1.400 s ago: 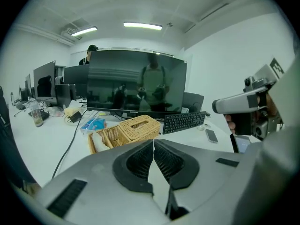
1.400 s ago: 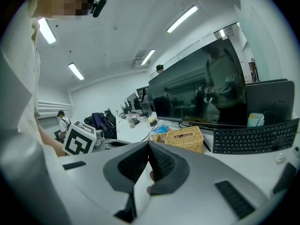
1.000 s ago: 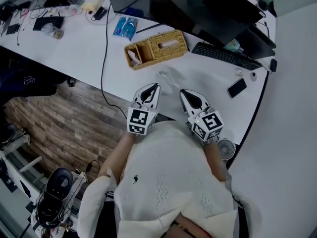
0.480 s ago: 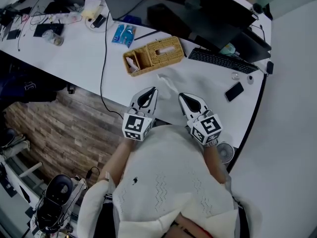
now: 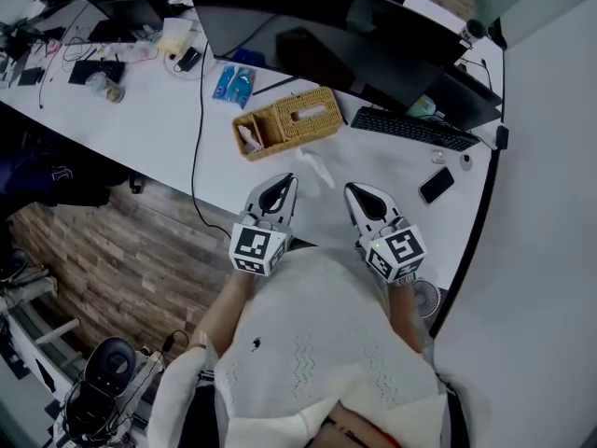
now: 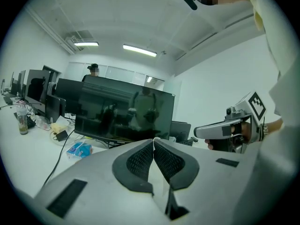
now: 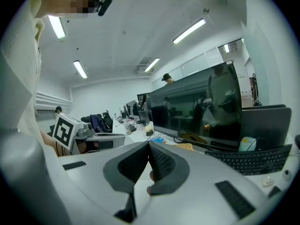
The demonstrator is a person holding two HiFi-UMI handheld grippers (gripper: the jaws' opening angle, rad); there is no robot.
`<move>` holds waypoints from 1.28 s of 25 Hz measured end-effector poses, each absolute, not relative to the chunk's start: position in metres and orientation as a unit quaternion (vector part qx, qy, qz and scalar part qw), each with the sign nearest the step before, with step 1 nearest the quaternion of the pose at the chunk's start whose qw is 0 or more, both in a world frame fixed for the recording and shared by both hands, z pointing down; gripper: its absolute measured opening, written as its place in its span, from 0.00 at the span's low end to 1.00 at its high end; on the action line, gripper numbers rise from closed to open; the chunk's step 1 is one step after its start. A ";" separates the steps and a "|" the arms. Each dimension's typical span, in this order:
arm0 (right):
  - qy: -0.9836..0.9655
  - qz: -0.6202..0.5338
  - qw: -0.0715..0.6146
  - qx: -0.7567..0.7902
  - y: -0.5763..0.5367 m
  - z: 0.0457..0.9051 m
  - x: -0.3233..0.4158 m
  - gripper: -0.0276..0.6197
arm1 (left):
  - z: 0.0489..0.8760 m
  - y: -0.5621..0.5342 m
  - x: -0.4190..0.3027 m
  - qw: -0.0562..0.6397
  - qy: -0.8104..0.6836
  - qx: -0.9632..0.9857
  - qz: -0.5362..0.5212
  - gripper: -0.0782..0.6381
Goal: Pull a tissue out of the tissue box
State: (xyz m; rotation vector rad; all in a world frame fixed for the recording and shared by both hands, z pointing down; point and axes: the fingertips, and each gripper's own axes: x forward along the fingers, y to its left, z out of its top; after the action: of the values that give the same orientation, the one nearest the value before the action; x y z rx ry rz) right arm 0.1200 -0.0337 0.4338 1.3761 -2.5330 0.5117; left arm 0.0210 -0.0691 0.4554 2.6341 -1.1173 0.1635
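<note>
Both closed: L gripper (image 5: 288,179), R gripper (image 5: 352,189).

A long white desk (image 5: 149,101) stands over wood-plank floor (image 5: 112,250), with strip lights (image 6: 139,50) on the ceiling.

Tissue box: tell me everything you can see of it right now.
The tissue box is a tan woven-wicker oblong lying aslant on the white desk. White tissue shows in its top slot; an open compartment at its left-hand end holds something white. The left claw and right claw, both shut, are short of it, not touching.
</note>
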 end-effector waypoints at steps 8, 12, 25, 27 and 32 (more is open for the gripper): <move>-0.860 0.144 0.080 0.483 -0.036 0.398 0.131 0.04 | 0.426 -0.075 0.019 0.114 -0.390 0.913 0.040 0.13; -0.861 0.126 0.069 0.488 -0.037 0.381 0.135 0.04 | 0.415 -0.078 0.018 0.103 -0.394 0.913 0.036 0.13; -0.859 0.100 0.022 0.502 -0.044 0.335 0.144 0.04 | 0.361 -0.090 0.014 0.076 -0.397 0.915 -0.006 0.13; -0.858 0.096 0.021 0.504 -0.047 0.332 0.146 0.04 | 0.357 -0.092 0.013 0.073 -0.400 0.914 -0.008 0.13; -0.855 0.088 0.011 0.511 -0.048 0.322 0.149 0.04 | 0.348 -0.094 0.011 0.064 -0.402 0.913 -0.013 0.13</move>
State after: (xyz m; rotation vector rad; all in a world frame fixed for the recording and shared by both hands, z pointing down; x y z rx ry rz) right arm 0.1485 -0.0476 0.3219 1.5957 -2.6674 0.2754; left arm 0.0107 -0.0945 0.3476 2.7574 -1.2135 -0.0385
